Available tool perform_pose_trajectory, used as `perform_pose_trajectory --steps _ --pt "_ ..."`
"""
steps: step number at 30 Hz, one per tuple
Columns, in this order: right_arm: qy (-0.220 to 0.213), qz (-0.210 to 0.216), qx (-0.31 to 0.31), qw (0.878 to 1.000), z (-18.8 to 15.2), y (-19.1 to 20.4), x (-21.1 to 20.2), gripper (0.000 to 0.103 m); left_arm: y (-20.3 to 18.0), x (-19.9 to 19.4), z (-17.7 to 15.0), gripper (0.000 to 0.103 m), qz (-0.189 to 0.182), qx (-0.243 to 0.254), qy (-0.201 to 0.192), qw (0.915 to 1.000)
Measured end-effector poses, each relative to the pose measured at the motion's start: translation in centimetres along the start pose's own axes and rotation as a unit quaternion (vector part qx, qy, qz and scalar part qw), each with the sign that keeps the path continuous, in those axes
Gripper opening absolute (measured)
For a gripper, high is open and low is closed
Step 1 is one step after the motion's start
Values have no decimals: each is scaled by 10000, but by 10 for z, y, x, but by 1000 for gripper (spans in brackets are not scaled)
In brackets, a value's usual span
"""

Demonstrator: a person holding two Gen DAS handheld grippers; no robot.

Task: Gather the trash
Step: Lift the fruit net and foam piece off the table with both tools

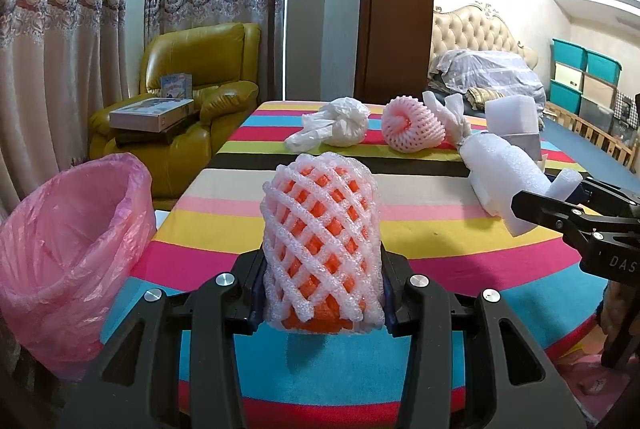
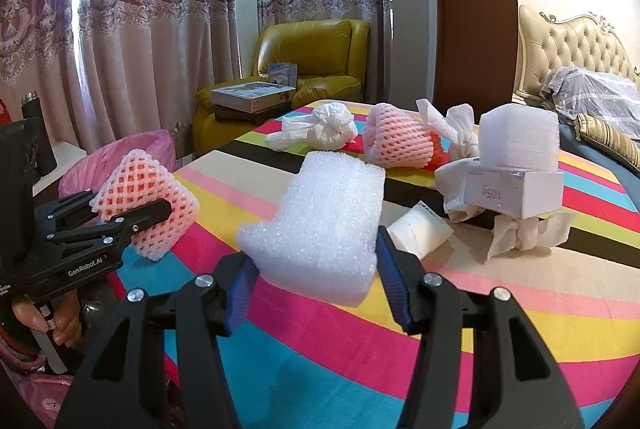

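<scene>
My left gripper [image 1: 322, 281] is shut on a pink foam fruit net [image 1: 320, 237] with orange inside, held above the striped table; the net also shows in the right wrist view [image 2: 148, 201]. My right gripper [image 2: 316, 277] is shut on a white foam piece [image 2: 320, 221], which also shows in the left wrist view [image 1: 508, 181]. A bin lined with a pink bag [image 1: 68, 241] stands left of the table and is open. On the far table lie a second pink net [image 1: 412, 127], a white plastic bag [image 1: 332, 127] and crumpled tissues [image 2: 524, 231].
A white foam block [image 2: 518, 141] sits on a white box [image 2: 516, 191] at the table's right, with a small white packet [image 2: 420, 229] nearby. A yellow armchair [image 1: 192, 101] with boxes stands behind the bin. A bed [image 1: 488, 69] is at the far right.
</scene>
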State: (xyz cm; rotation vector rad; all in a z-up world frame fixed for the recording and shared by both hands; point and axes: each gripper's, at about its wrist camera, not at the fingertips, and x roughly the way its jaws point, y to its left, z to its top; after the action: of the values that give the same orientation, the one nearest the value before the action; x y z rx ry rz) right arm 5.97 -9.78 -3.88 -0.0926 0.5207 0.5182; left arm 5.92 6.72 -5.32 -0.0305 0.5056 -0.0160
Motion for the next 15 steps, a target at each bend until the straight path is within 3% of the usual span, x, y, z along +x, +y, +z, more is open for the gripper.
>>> perform_pose_trajectory --steps 15 --pt "-4 331 -427 9985 19 34 6 54 29 -35 9 42 358 -143 -466 9982"
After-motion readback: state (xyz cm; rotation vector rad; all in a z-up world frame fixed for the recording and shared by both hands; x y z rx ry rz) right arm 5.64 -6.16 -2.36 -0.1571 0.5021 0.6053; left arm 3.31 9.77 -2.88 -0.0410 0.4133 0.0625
